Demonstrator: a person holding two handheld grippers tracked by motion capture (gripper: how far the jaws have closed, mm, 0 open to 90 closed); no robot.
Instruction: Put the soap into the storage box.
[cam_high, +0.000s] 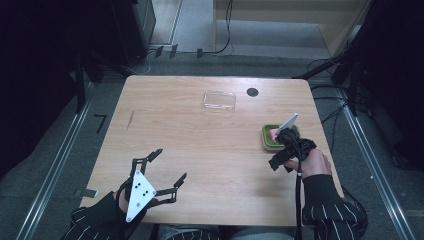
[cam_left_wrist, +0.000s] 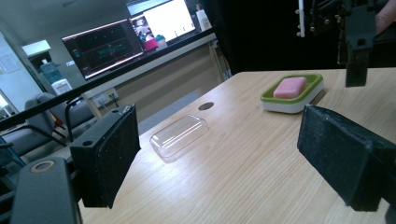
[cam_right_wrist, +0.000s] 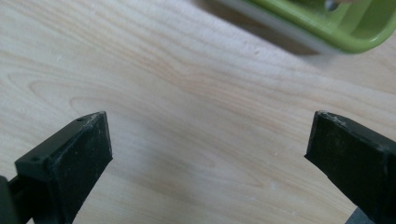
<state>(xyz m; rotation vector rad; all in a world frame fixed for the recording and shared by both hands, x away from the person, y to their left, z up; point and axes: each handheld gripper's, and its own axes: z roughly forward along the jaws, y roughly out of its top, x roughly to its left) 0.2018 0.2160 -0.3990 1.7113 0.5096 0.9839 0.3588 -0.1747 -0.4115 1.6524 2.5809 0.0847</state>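
Right now your right gripper (cam_high: 281, 150) hangs just beside the green dish (cam_high: 270, 141) holding the pink soap (cam_left_wrist: 290, 87), jaws spread wide over bare table (cam_right_wrist: 187, 93), likely poised to approach the dish. Your left gripper (cam_high: 167, 167) waits near the front edge, also released, facing the clear lid (cam_left_wrist: 179, 136), which lies well apart from the dish, probably its cover.

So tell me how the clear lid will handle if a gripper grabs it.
The clear lid looks like thin, glossy plastic, so probably light and slippery in the jaws. It lies dome-up and low on the table, so it would likely slide rather than tip.
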